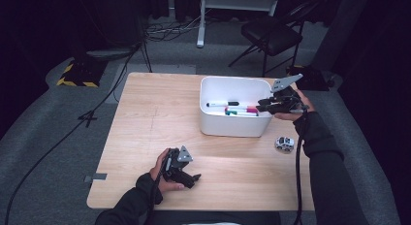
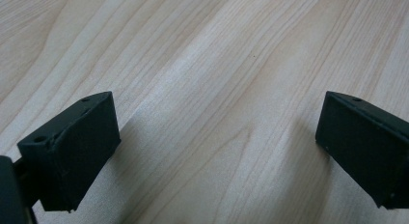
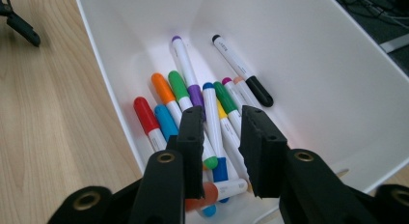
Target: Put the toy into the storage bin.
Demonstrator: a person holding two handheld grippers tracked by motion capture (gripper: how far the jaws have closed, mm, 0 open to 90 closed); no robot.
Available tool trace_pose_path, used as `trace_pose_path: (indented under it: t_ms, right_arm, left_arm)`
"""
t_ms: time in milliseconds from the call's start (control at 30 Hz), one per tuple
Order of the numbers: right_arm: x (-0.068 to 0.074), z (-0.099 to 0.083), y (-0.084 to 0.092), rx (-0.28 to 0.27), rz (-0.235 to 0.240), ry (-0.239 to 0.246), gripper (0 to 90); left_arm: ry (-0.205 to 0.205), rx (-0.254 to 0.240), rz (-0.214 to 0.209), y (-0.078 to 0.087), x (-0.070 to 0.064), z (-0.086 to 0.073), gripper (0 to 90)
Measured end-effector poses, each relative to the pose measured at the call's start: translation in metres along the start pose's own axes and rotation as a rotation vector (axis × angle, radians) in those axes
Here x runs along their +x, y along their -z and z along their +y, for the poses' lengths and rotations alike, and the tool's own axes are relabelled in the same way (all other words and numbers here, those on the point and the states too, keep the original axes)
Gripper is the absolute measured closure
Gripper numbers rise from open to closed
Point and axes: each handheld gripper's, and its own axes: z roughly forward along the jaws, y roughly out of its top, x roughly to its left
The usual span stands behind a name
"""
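Several markers (image 3: 212, 118) are partly hidden behind the right gripper (image 3: 222, 137), whose jaws are slightly parted, nothing pinched. Bright caps are seen heaped in the white bin (image 3: 308, 55). The left gripper (image 2: 217, 151) is spread wide.

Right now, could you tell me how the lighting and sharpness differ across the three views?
High view: the table is lit, surroundings dark, picture soft. Left gripper view: the wood grain is sharp, with soft shadows beside the gripper. Right gripper view: the markers are crisp, and the white bin is bright.

My bench (image 1: 145, 118) is pale wood with a smooth, matt grain. The white bin (image 3: 308, 55) looks like smooth, faintly glossy plastic, as do the markers (image 3: 212, 113) inside. My right hand-held gripper (image 3: 219, 151) has matt black pads.
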Motion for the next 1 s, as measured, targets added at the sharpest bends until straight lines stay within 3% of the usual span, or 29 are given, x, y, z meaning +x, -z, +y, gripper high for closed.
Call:
trace_pose_path:
  t_ms: [200, 433, 733, 1000]
  right_arm:
    - [0.006, -0.007, 0.017, -0.088, -0.010, -0.024, 60.6]
    - [0.013, -0.027, 0.036, -0.171, -0.025, -0.042, 53.1]
    - [0.026, -0.060, 0.057, -0.199, -0.066, -0.043, 42.7]
    - [0.029, -0.088, 0.059, -0.209, -0.079, -0.074, 38.5]
  left_arm:
    - [-0.001, 0.000, 0.004, 0.000, 0.000, 0.000, 1.8]
    - [-0.001, -0.001, 0.003, 0.000, 0.000, 0.000, 1.9]
    - [-0.001, 0.000, 0.003, 0.000, 0.000, 0.000, 1.9]
    - [-0.002, 0.000, 0.004, 0.000, 0.000, 0.000, 1.8]
